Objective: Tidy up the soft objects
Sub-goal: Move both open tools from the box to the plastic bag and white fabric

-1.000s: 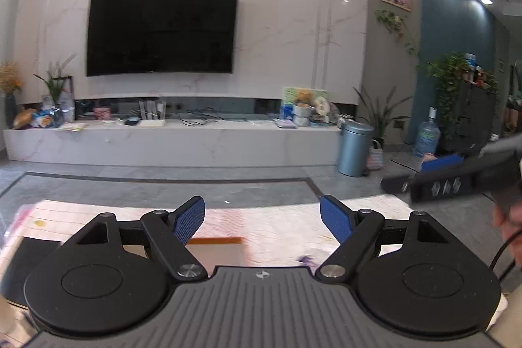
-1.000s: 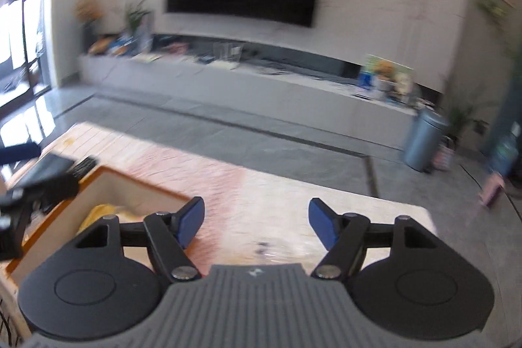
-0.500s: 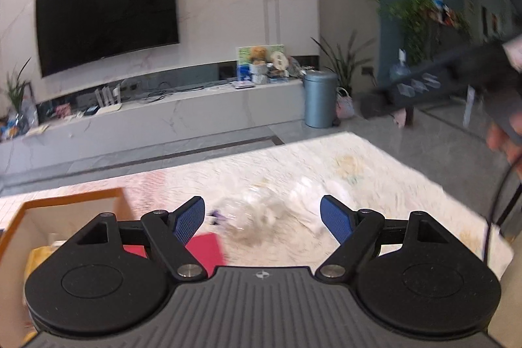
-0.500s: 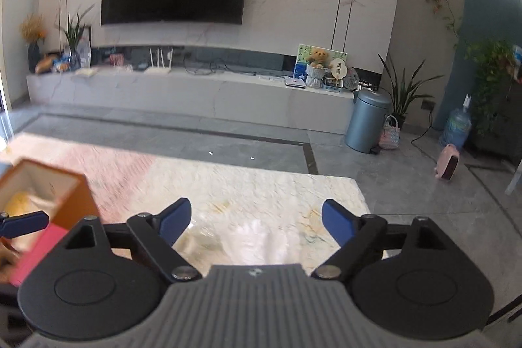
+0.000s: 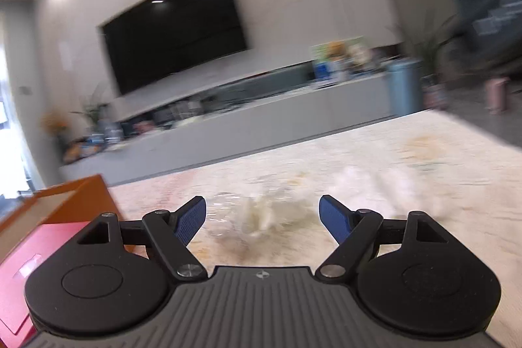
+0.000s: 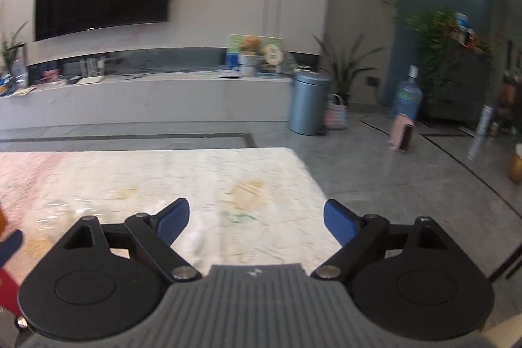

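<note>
In the left wrist view, my left gripper (image 5: 262, 217) is open just above the table. A crumpled clear plastic bag with something soft and whitish inside (image 5: 261, 214) lies straight ahead between its blue fingers, which are not touching it. A blurred white soft lump (image 5: 355, 185) lies further right. An orange box (image 5: 75, 194) with a red face stands at the left. In the right wrist view, my right gripper (image 6: 256, 220) has its jaws opening wide, with only the pale patterned cloth (image 6: 248, 181) between them. Clear plastic (image 6: 65, 211) shows faintly to its left.
The cloth-covered table ends at a far edge (image 6: 261, 150) and a right edge, with grey floor beyond. Further off are a TV bench (image 6: 146, 93), a blue-grey bin (image 6: 310, 103), a water bottle (image 6: 407, 97) and plants. The left view is motion-blurred.
Both grippers have come down toward the table. The left view swung from the orange box toward the plastic bag, which now looks closer. The right gripper's jaws have widened.
</note>
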A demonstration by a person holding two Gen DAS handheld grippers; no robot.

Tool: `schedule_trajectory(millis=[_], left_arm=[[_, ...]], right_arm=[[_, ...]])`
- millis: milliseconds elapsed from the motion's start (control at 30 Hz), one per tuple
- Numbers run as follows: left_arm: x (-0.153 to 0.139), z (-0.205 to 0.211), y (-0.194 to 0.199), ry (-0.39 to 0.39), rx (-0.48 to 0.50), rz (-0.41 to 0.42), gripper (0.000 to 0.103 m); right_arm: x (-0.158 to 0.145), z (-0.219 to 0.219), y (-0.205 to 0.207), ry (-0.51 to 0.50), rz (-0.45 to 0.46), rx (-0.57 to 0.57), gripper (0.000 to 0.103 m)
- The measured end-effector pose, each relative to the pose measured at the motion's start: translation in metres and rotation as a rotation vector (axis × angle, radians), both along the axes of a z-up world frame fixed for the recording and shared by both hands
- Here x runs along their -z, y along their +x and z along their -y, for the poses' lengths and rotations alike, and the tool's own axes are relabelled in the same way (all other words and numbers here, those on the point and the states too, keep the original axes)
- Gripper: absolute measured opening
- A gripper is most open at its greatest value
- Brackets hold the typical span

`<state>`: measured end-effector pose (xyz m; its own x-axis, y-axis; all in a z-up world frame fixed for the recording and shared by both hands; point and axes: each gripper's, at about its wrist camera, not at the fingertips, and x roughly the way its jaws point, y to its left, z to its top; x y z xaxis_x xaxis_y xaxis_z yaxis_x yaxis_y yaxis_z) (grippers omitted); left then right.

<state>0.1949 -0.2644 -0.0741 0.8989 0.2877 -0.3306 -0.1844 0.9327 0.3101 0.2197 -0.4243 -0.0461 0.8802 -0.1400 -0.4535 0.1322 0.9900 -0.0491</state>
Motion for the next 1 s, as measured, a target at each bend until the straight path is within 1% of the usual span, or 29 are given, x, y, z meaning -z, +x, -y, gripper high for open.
schedule_trajectory(millis=[33,67,133,167,200,233,267,300,333,367,400,433,467,500,533,567,667,767,800,933,1000], left_arm=[[0.004,0.003,0.008,0.044,-0.058,0.006,0.093],[0.008,0.005,0.015,0.087,-0.081,0.010,0.093],[0.015,0.003,0.023,0.162,-0.076,0.005,0.091],[0.019,0.000,0.025,0.175,-0.077,0.004,0.084],[0.021,-0.004,0.026,0.156,-0.083,0.011,0.071],[0.023,-0.010,0.027,0.122,-0.085,0.011,0.067],[0.022,-0.015,0.028,0.091,-0.078,-0.011,0.062],[0.021,-0.017,0.028,0.058,-0.073,-0.022,0.055],[0.019,-0.018,0.029,0.029,-0.072,-0.025,0.051],[0.017,-0.020,0.028,0.008,-0.067,-0.023,0.044],[0.016,-0.021,0.027,-0.004,-0.052,-0.022,0.038],[0.016,-0.019,0.026,-0.007,-0.036,-0.019,0.035],[0.015,-0.018,0.026,0.003,-0.023,-0.028,0.027],[0.015,-0.015,0.029,0.018,-0.013,-0.051,0.009],[0.015,-0.015,0.029,0.024,-0.011,-0.073,0.003],[0.015,-0.015,0.030,0.013,-0.009,-0.088,0.001],[0.015,-0.019,0.035,-0.026,0.000,-0.131,0.000],[0.009,-0.028,0.026,-0.096,0.006,-0.153,0.000],[0.006,-0.031,0.021,-0.104,0.017,-0.154,0.000],[0.001,-0.031,-0.007,-0.062,0.087,-0.157,0.000],[0.003,-0.030,-0.020,-0.052,0.113,-0.199,0.000]], right_arm=[[0.006,0.005,0.003,0.029,-0.002,0.001,0.089],[0.012,0.012,0.007,0.079,-0.009,0.014,0.089],[0.029,0.027,0.017,0.211,-0.048,0.042,0.089],[0.037,0.033,0.024,0.273,-0.072,0.056,0.089],[0.045,0.035,0.029,0.321,-0.087,0.065,0.089],[0.051,0.036,0.032,0.353,-0.071,0.090,0.087],[0.056,0.035,0.032,0.372,-0.031,0.130,0.086],[0.059,0.034,0.034,0.385,-0.010,0.160,0.086],[0.061,0.033,0.036,0.395,-0.013,0.171,0.086],[0.062,0.031,0.039,0.402,-0.020,0.163,0.086],[0.063,0.029,0.042,0.400,-0.025,0.146,0.085],[0.064,0.026,0.043,0.388,-0.024,0.138,0.084],[0.066,0.023,0.045,0.371,-0.029,0.135,0.084],[0.068,0.021,0.047,0.350,-0.042,0.134,0.084],[0.071,0.018,0.050,0.329,-0.057,0.130,0.084],[0.073,0.015,0.051,0.307,-0.072,0.119,0.084],[0.073,0.008,0.049,0.256,-0.076,0.108,0.084],[0.071,0.007,0.047,0.245,-0.065,0.097,0.087],[0.072,0.007,0.047,0.244,-0.067,0.089,0.088],[0.080,0.004,0.050,0.226,-0.112,0.051,0.088],[0.084,0.000,0.052,0.215,-0.131,0.036,0.088]])
